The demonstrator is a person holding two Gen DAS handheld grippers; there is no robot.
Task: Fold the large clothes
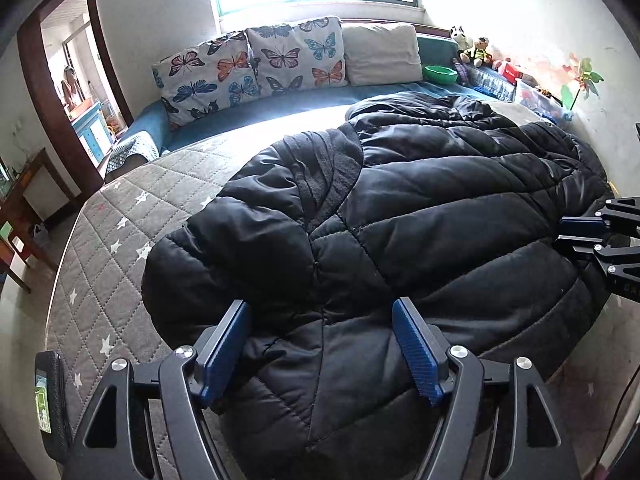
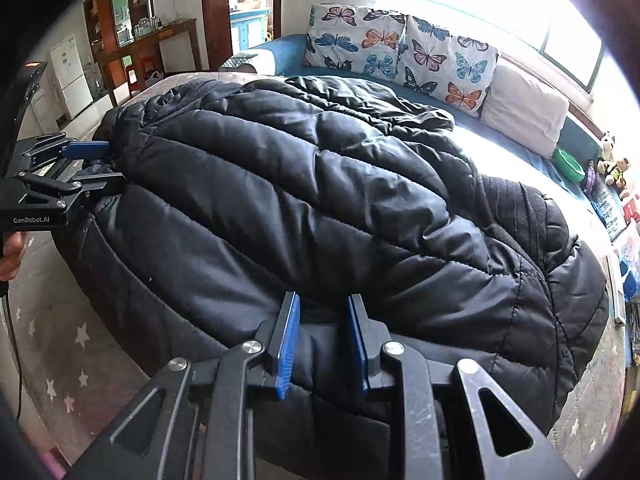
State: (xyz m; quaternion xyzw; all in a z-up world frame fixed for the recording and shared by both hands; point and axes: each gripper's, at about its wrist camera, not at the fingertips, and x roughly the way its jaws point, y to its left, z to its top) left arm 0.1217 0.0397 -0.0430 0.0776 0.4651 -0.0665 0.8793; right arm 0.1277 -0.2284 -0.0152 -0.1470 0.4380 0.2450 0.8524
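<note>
one green bowl (image 1: 440,74), contents unseen.

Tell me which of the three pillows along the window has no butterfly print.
The plain cream pillow, last in the row, beside the green bowl. The other two pillows are covered in butterflies.

mattress (image 1: 120,220) left free, pillows (image 1: 256,64) behind jacket (image 1: 400,208)

One jacket (image 1: 400,208), three pillows (image 1: 288,56), two tongs (image 1: 320,344).
</note>
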